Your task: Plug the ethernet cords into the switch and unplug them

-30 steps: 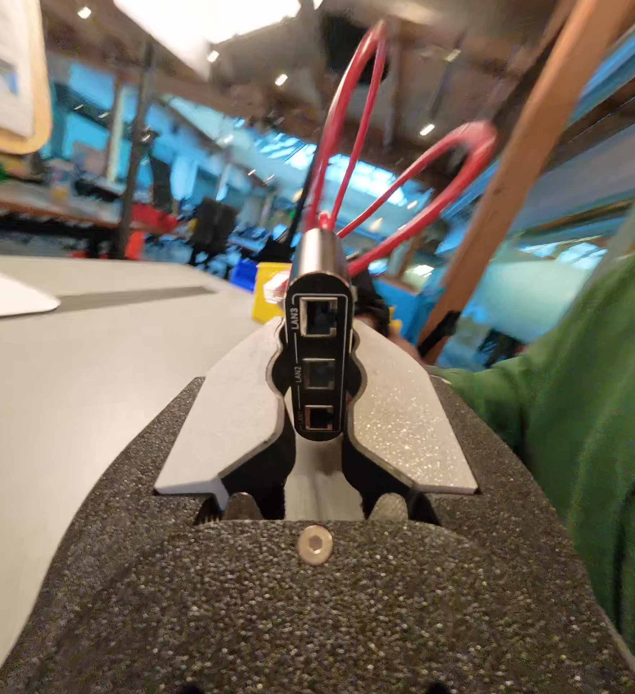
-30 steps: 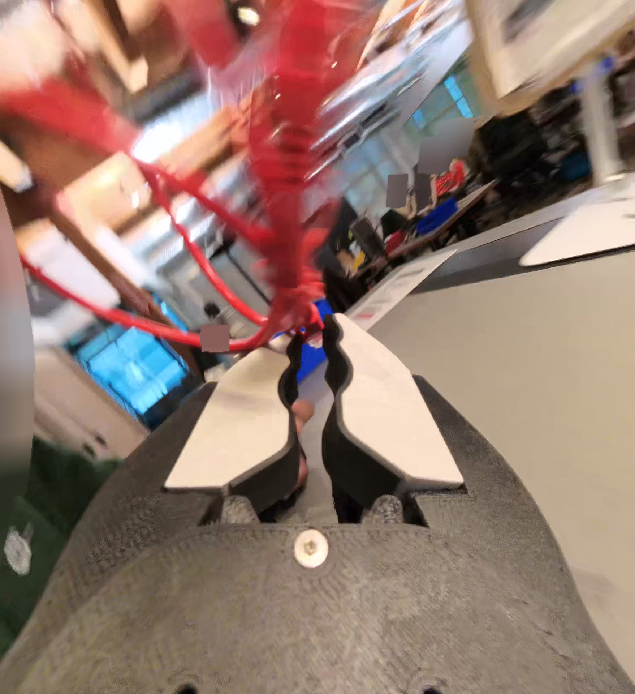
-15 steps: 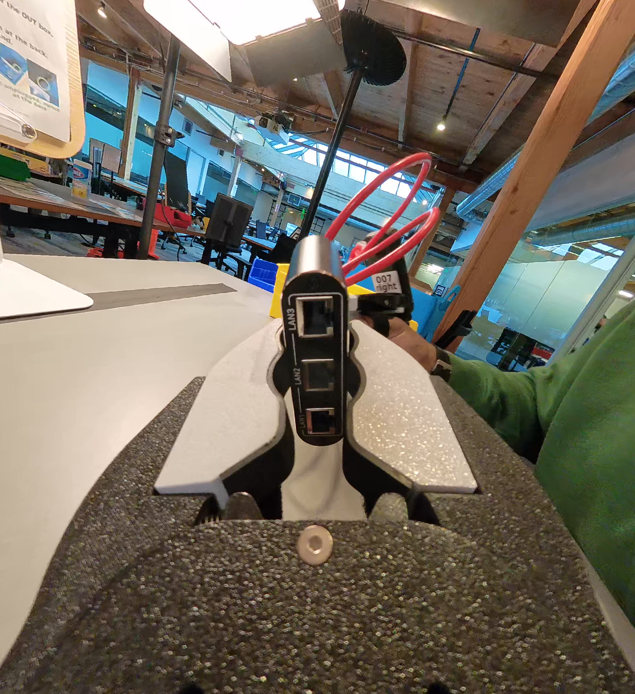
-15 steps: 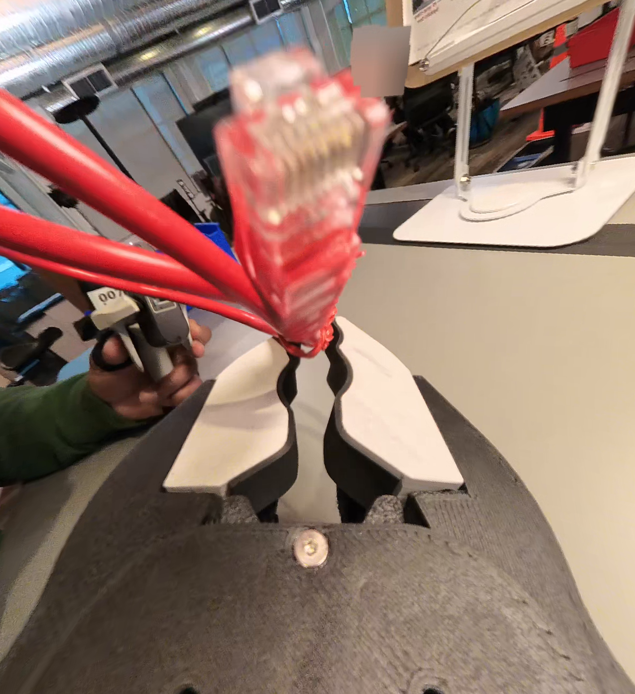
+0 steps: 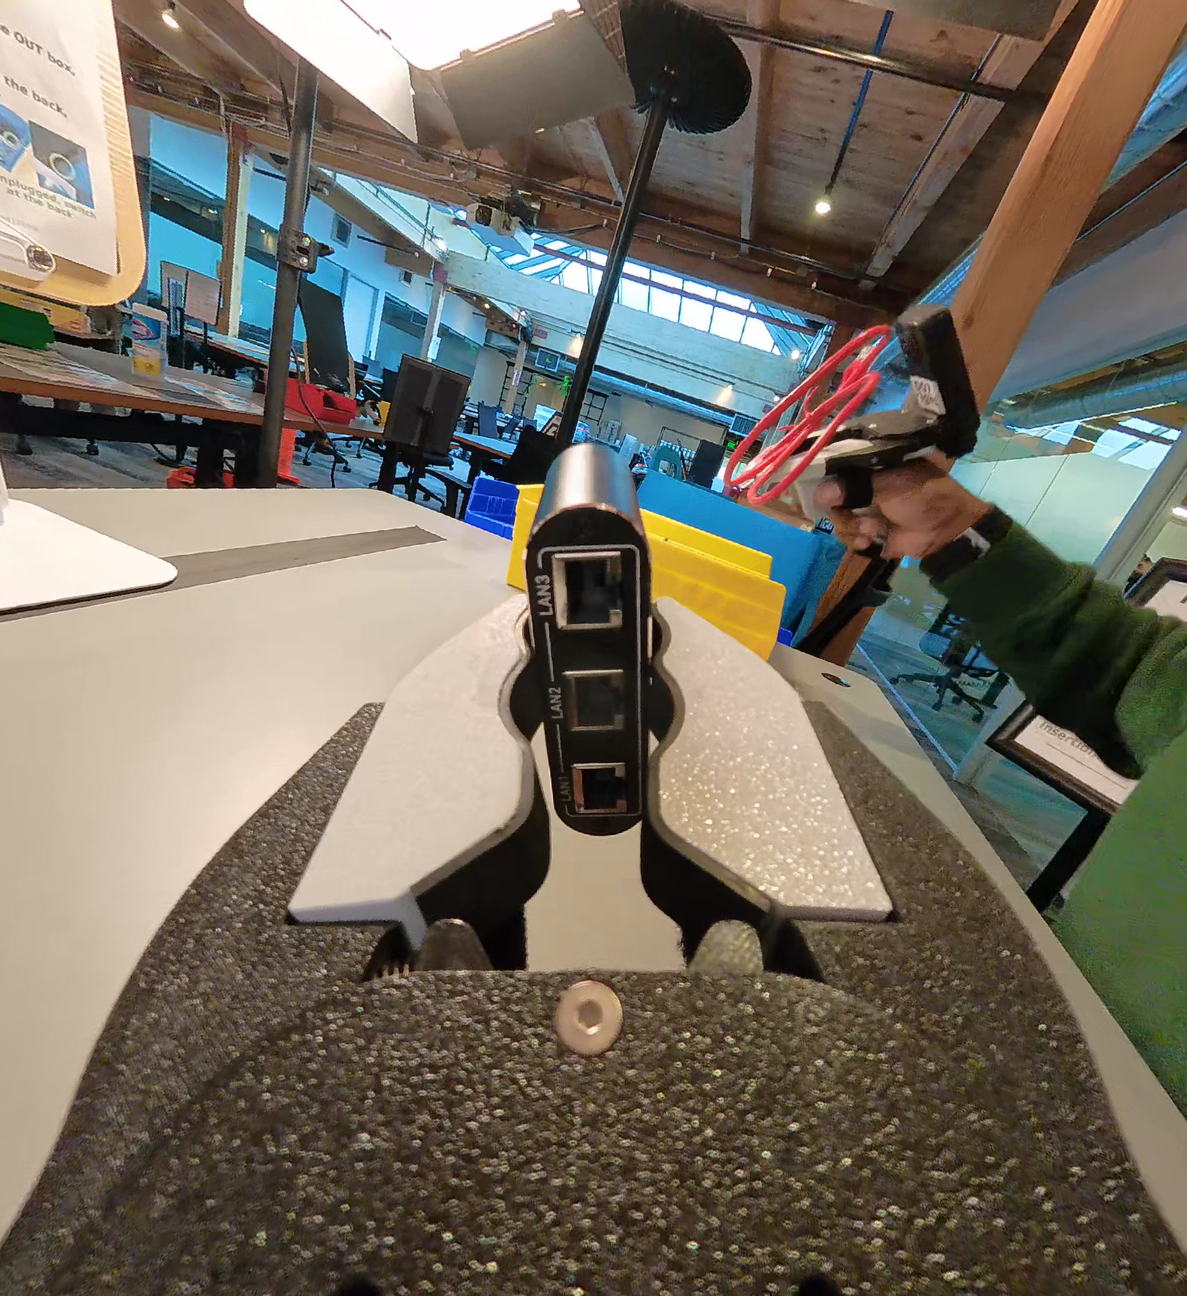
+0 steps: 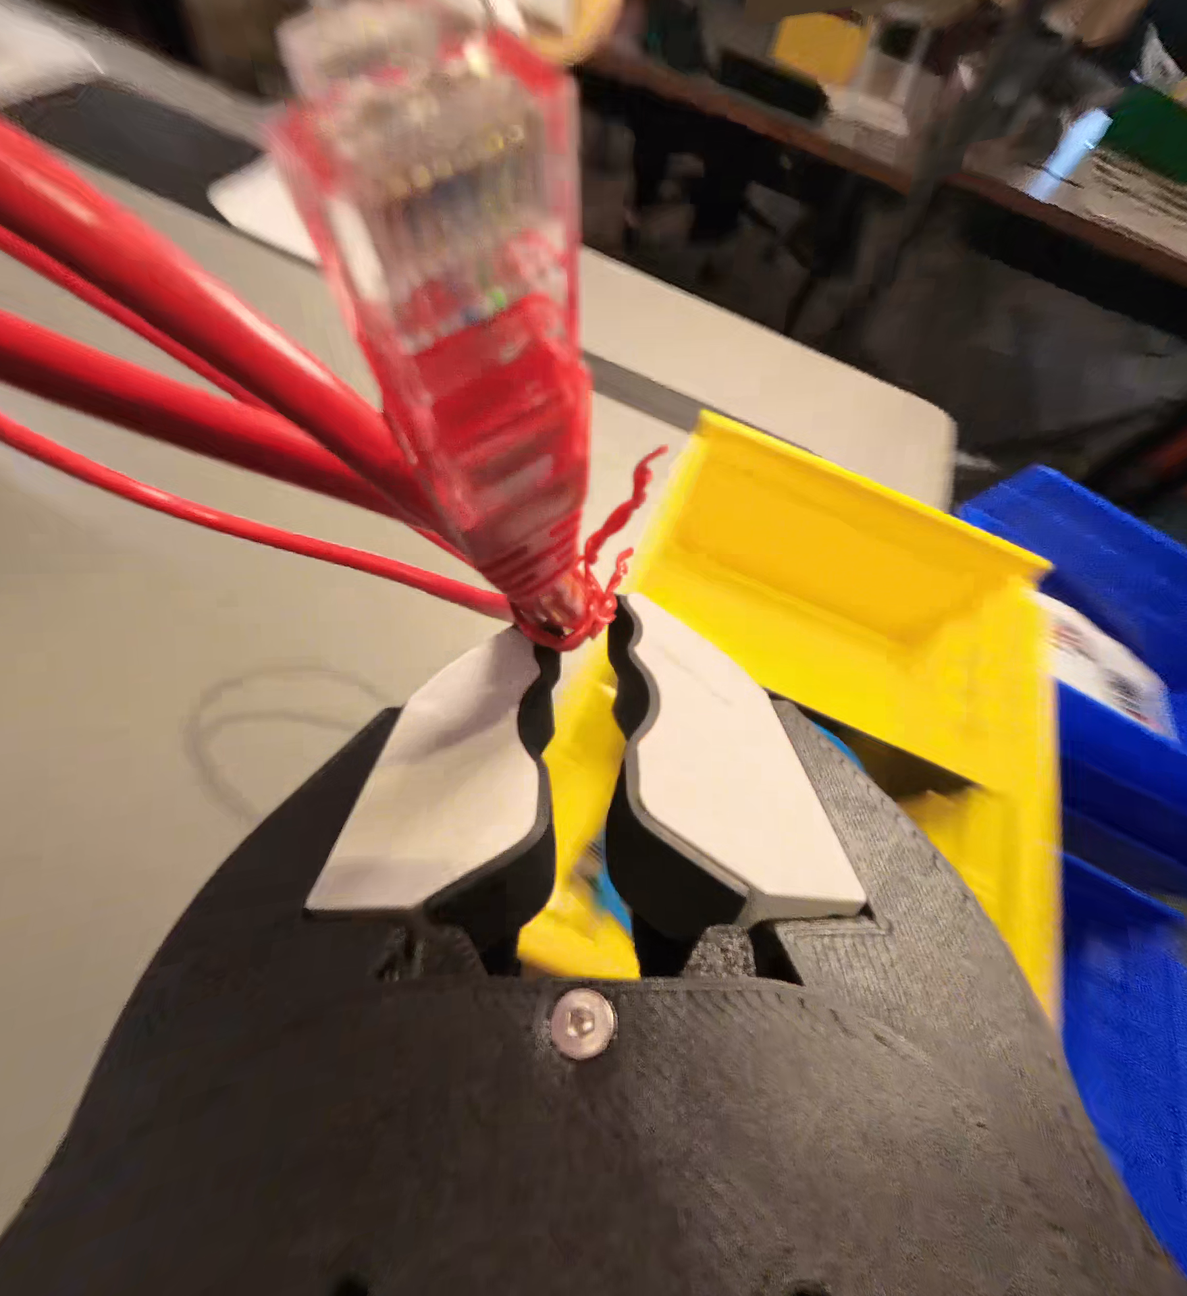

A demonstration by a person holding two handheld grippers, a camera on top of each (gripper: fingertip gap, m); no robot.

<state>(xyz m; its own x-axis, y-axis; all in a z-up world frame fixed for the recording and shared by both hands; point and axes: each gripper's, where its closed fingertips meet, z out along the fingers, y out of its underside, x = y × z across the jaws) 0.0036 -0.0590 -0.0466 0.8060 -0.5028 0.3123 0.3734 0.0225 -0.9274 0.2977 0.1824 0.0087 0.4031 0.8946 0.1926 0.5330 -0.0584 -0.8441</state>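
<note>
Now: switch clamped, cords aloft

L gripper (image 5: pixel 594 691) is clamped on the black switch (image 5: pixel 592 673), ports facing the cam, all three bare, above the grey desk (image 5: pixel 156 701). R gripper (image 6: pixel 580 631) pinches the red ethernet cords (image 6: pixel 492 435) at its tips, up and to the right of the switch, over a yellow bin (image 6: pixel 857 561); blue bin (image 6: pixel 1152 771) beside that.

The right view is motion-blurred: the plug (image 6: pixel 429 231) above the right claw (image 6: pixel 580 628) is smeared, its tip cut off by the top edge. The cords (image 6: pixel 121 308) run off the left edge. Right of the claw, the blue bin (image 6: pixel 1152 771) is blurred and cropped. In the left view, the switch (image 5: pixel 594 673) hides its own far end.
</note>
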